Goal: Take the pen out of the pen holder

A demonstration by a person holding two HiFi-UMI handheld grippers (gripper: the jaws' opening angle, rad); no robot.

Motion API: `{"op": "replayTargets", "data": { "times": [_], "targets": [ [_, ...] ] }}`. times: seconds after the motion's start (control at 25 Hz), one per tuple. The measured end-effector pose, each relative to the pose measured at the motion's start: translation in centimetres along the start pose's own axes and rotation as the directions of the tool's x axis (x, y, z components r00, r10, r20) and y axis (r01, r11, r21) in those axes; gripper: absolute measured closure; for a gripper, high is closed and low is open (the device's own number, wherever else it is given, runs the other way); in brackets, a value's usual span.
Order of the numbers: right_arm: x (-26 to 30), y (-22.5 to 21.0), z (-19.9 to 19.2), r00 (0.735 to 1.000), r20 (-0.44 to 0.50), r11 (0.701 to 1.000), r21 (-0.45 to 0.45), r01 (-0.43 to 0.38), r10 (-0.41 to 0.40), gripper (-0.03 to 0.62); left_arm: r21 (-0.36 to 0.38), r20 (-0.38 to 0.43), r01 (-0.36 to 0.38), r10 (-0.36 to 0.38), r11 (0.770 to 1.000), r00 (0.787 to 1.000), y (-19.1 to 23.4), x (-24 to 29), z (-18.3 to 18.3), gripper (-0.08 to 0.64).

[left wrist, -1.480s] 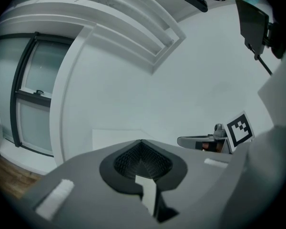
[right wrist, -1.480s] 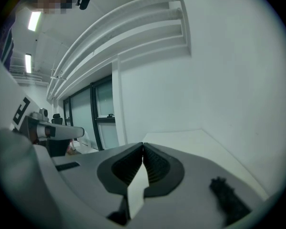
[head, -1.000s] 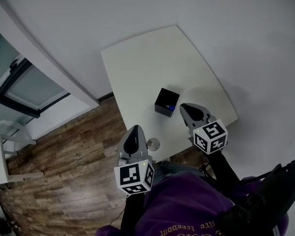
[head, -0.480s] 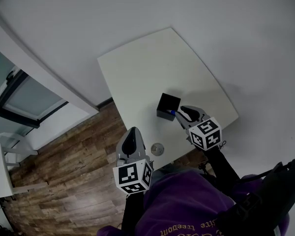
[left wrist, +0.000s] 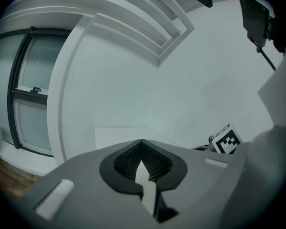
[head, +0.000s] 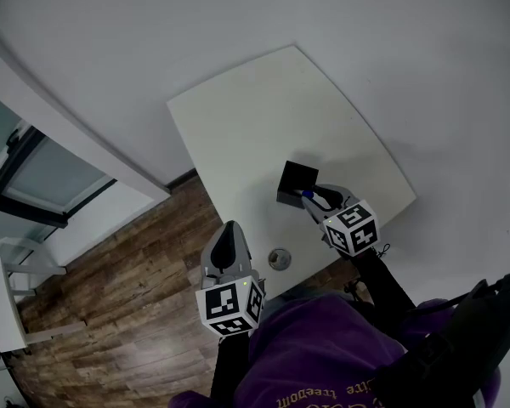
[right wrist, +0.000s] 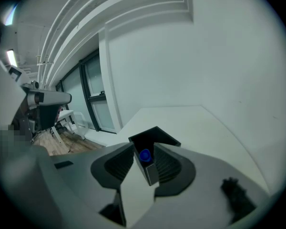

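A black square pen holder (head: 294, 179) stands on the white table (head: 255, 117) near its front right edge, and shows in the right gripper view (right wrist: 156, 135) too. A pen with a blue cap (head: 307, 195) sticks up from it. My right gripper (head: 316, 196) is at the holder's near side. Its jaws are opening, and the blue pen top (right wrist: 144, 155) sits between them with a gap on each side (right wrist: 144, 147). My left gripper (head: 229, 229) hangs over the floor off the table's front left, shut and holding nothing (left wrist: 142, 142).
A small round grey object (head: 279, 258) lies by the table's front edge between the grippers. A white wall runs behind the table, with dark-framed windows (head: 34, 168) at the left. Wood floor (head: 110, 296) lies below. A purple sleeve (head: 323, 347) fills the bottom of the head view.
My right gripper has come down and forward to the holder, and its jaws have spread from shut to wide around the pen top. The left gripper drifted slightly.
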State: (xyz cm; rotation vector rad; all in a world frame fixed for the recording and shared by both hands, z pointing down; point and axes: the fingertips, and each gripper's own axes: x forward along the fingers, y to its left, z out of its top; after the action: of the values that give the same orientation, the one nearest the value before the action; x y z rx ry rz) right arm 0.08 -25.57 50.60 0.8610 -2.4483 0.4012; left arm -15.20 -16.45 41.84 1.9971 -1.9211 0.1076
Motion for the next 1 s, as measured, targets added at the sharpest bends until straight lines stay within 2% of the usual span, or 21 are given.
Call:
{"op": "replayTargets", "data": {
  "times": [0.76, 0.88, 1.0],
  "targets": [
    [0.5, 0.1, -1.5, 0.998, -0.066, 1.000, -0.012, 0.017, -0.018, 0.472, -0.010, 0.002, -0.005, 0.005, 1.000, 1.000, 1.0, -0.5, -0.1, 0.555],
    [0.6, -0.1, -1.5, 0.997, -0.068, 1.000, -0.011, 0.022, -0.022, 0.508, -0.012, 0.002, -0.005, 0.005, 1.000, 1.000, 1.2, -0.3, -0.1, 0.554],
    [0.5, -0.2, -1.5, 0.997, -0.076, 1.000, -0.024, 0.019, -0.020, 0.509, -0.015, 0.003, -0.005, 0.005, 1.000, 1.000, 1.2, -0.2, 0.0, 0.554]
  ]
}}
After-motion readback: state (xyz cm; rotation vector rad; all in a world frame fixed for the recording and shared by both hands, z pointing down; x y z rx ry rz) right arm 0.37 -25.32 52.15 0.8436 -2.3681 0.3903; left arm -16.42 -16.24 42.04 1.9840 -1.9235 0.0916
